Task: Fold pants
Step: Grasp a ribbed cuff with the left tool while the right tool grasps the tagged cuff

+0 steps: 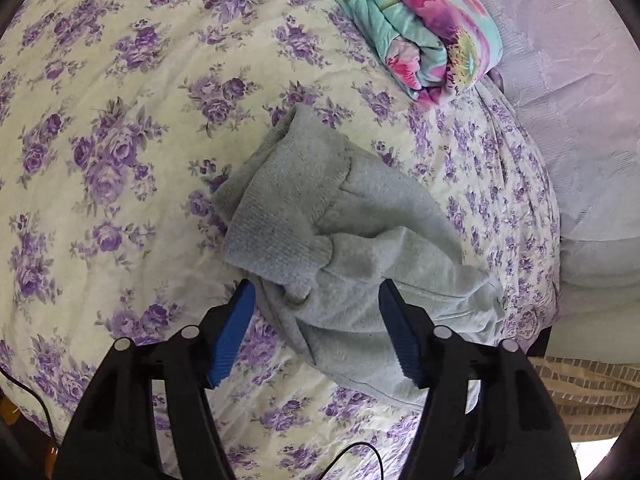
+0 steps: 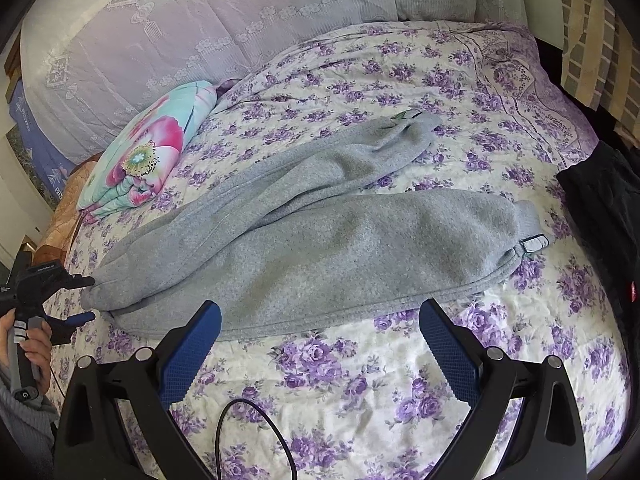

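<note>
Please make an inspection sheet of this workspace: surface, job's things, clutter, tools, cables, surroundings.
Surface: bed with purple-flowered bedspread.
Job's things: grey pants lying stretched out, not yet folded; ribbed cuffs at one end.
Clutter: folded floral blanket; black cloth at the bed's edge.
Tools: left tool open, jaws around the cuff end; right tool open, at the pants' near edge.
Cables: black cable on the bedspread.
Surroundings: lace-covered pillows.

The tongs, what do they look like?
Both tongs, the left tongs and the right tongs, have black plastic arms with round silver rivets and blue ridged pads. A thin black cable loops below. The hand grips a grey handle, with a grey knit sleeve.
</note>
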{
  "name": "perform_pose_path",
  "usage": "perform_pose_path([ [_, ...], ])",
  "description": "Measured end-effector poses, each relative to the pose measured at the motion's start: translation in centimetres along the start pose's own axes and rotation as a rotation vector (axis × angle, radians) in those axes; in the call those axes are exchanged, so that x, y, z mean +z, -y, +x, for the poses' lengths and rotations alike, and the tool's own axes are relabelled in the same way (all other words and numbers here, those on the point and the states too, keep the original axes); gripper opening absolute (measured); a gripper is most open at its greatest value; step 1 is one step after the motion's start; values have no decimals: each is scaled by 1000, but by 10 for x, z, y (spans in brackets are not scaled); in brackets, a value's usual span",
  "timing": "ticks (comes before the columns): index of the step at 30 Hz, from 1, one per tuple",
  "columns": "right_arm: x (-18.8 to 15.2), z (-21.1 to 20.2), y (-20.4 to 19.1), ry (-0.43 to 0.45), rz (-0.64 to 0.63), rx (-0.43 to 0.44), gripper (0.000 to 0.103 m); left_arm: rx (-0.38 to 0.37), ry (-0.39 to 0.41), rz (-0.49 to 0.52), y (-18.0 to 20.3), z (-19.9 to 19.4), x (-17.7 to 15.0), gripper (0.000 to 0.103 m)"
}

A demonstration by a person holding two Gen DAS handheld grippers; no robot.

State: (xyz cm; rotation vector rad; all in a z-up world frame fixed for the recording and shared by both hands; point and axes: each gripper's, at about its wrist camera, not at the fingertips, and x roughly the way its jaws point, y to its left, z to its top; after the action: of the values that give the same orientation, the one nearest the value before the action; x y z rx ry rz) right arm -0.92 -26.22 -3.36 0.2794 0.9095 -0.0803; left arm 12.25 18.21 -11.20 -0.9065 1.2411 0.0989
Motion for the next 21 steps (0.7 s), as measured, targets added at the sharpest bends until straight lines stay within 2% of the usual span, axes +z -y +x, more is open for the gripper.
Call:
perform_pose_path([
  [1, 0, 1, 1, -3, 5, -3, 99, -8, -14, -15, 0, 3, 4, 60],
  [2, -1, 1, 2, -6, 9, -6, 99, -24, -16, -29, -1, 2, 6, 47],
  [4, -2, 3, 4, -16, 20, -11, 99, -24, -15, -25, 1, -2, 9, 31],
  [7, -5, 7, 7, -29, 35, -10, 99, -6, 7, 52, 16, -12, 12, 15],
  [11, -4, 13, 9, -42, 46, -2, 99, -21, 29, 63, 24, -13, 24, 12],
  [17, 5, 20, 18, -22, 55, 12, 99, -89, 162, 118, 64, -24, 58, 11],
  [21, 22, 31, 29, 9, 64, -18, 99, -54, 225, 156, 90, -3, 98, 11],
])
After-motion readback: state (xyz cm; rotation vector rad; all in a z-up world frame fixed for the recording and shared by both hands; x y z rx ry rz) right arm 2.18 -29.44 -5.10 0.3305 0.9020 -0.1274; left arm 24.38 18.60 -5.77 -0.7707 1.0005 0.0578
